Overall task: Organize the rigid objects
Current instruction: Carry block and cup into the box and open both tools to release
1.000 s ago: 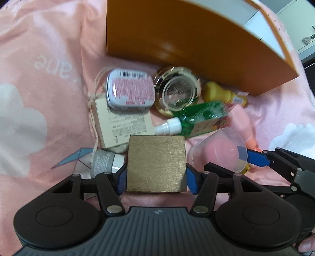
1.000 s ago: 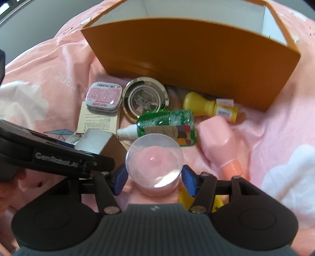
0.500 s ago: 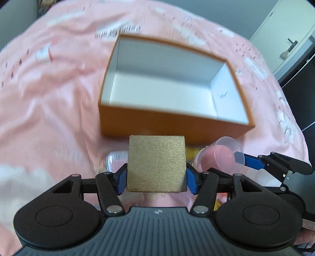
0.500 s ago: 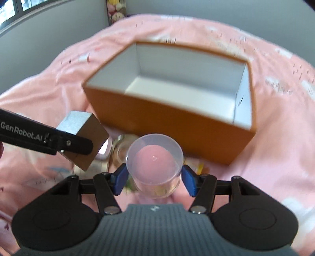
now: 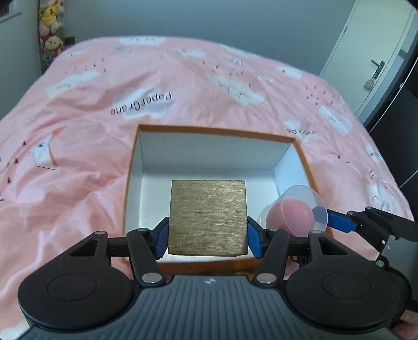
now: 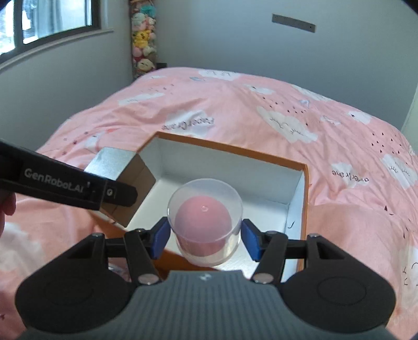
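My left gripper (image 5: pixel 207 235) is shut on a gold square box (image 5: pixel 207 217) and holds it above the near part of an open orange box with a white inside (image 5: pixel 209 159). My right gripper (image 6: pixel 204 236) is shut on a clear plastic cup with a pink sponge inside (image 6: pixel 205 222), held over the same orange box (image 6: pixel 235 172). In the right wrist view the gold box (image 6: pixel 122 177) and left gripper sit over the box's left wall. In the left wrist view the cup (image 5: pixel 295 209) is over the box's right wall. The box's inside looks bare.
The orange box lies on a pink bedspread with cloud prints (image 5: pixel 183 86). Grey walls, a window (image 6: pixel 52 18) and hanging plush toys (image 6: pixel 143 36) are behind. A door (image 5: pixel 376 65) stands at the far right. The other small objects are hidden below the grippers.
Both grippers rose from the pile of small objects and moved forward over the orange box, each still holding its object. The views tilted up and the box's inside came into sight.
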Available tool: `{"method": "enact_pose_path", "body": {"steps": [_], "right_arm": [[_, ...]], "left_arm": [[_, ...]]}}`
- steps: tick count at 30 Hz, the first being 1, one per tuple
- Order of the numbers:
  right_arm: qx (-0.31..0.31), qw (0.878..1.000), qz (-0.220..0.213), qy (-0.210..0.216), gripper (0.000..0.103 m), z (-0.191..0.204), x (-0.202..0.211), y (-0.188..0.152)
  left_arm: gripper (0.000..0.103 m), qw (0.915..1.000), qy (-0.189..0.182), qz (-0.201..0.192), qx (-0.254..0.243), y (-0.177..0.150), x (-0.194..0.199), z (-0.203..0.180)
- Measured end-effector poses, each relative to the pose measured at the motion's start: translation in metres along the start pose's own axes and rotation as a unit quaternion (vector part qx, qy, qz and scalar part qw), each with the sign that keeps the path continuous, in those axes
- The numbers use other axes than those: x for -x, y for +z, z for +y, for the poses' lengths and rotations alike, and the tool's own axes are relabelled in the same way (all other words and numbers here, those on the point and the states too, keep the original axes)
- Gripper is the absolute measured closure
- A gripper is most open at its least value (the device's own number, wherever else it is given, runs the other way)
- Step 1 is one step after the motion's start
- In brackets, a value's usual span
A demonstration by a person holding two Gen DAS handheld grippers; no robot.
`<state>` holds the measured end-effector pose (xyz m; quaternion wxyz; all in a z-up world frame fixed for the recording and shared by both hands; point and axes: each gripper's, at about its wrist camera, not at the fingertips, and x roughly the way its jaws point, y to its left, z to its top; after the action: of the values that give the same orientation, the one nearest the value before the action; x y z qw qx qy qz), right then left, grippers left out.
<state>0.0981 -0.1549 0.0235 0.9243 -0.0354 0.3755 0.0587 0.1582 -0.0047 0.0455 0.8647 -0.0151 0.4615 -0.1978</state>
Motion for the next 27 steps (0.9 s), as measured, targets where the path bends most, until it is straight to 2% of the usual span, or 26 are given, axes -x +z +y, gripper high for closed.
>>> {"method": "enact_pose_path", "body": {"steps": [7,11,15,27], "right_arm": [[-0.025,0.997,0.072,0.017,0.044,-0.015,-0.059,-0.004],[-0.040,0.992,0.118,0.030,0.044,-0.024,-0.087,-0.009],[-0.057,0.987,0.140,0.049,0.044,-0.032,-0.103,-0.010],[-0.121,0.970,0.198,0.069,0.044,-0.050,-0.133,-0.014]], "left_arm": [[0.036,0.9959,0.033,0.082,-0.020,0.004,-0.071,0.005],[0.036,0.9918,0.052,0.112,-0.033,0.001,-0.091,0.006],[0.036,0.9889,0.064,0.125,-0.048,0.000,-0.099,0.003],[0.035,0.9858,0.073,0.146,-0.039,0.006,-0.111,0.006]]}}
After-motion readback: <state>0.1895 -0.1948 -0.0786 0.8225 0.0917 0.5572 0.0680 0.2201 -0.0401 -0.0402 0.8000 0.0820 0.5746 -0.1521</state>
